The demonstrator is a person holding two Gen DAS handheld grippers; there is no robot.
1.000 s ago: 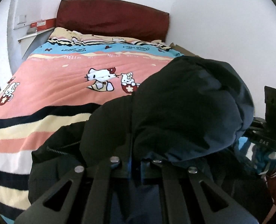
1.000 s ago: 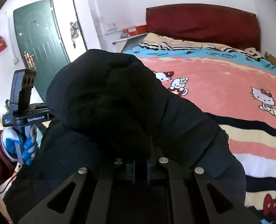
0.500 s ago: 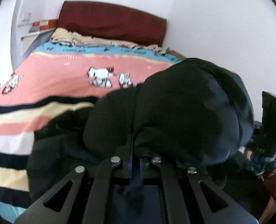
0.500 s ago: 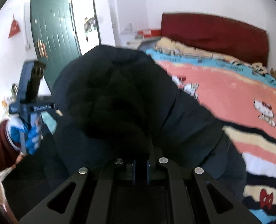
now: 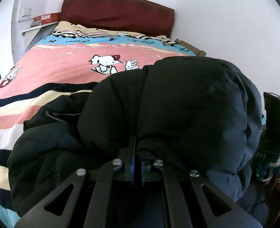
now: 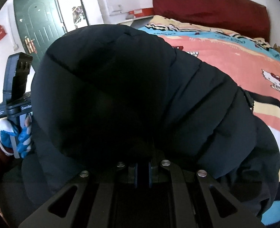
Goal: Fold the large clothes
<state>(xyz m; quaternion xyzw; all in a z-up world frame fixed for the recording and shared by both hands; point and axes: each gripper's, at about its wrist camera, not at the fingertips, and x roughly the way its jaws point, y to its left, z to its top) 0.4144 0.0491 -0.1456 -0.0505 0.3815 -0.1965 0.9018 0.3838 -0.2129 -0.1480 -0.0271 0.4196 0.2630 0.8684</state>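
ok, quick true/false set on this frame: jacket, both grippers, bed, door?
1. Both grippers are clamped on the dark puffy jacket. True: left gripper and right gripper each pinch its fabric.
2. The jacket lies flat and fully spread. False: it bulges in a bunched mound.
3. The bedspread is plain white. False: pink with cartoon cats and stripes.
4. The headboard is dark red. True.
5. The door is green. True.
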